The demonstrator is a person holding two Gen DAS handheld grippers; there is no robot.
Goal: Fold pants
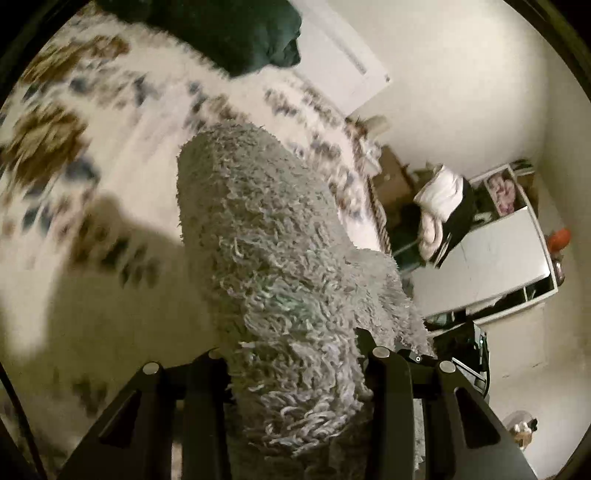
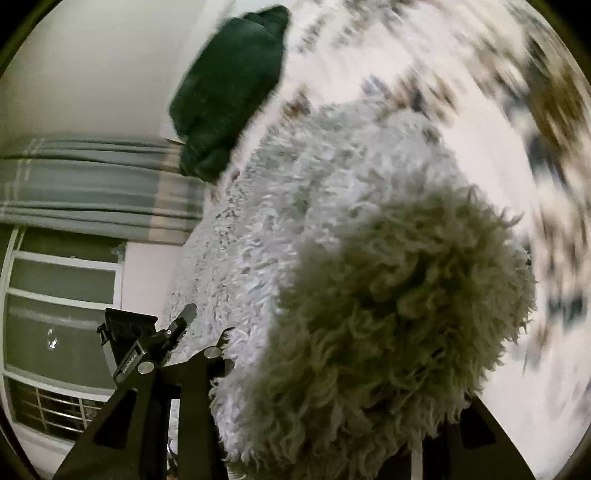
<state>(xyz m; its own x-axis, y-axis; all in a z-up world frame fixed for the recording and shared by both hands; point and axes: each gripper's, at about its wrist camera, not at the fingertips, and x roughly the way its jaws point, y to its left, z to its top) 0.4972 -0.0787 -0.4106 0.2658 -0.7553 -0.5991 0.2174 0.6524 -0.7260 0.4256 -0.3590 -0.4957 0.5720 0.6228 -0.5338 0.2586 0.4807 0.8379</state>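
Jaws on both grippers are clenched on the shaggy grey pants (image 1: 266,236). From the left wrist camera, the left gripper (image 1: 295,373) has the fleecy cloth bunched between its two black fingers (image 1: 201,398), and the fabric runs away from the jaws as one long band, its long axis reaching out from the gripper across the bed (image 1: 92,314) toward the far side, where it ends in a rounded edge. Part of the band spills off to the right past the bed's edge. From the right wrist camera, the right gripper (image 2: 325,413) is mostly buried: a thick clump of the same pile bulges over its right finger, and only the left finger (image 2: 199,398) shows plainly. Beyond that clump the pants spread wider and paler over the bed. The other gripper's black hardware shows just beside each one, so the two hold neighbouring parts of the garment.

Under the pants lies a white bedspread with a blurred brown and blue floral print. At the bed's far edge sits a dark green pillow (image 1: 229,33), apart from the pants. Past the bed stand a white shelf unit (image 1: 495,254) with clutter, and on the other side a window (image 2: 62,325) under grey striped curtains (image 2: 92,184).
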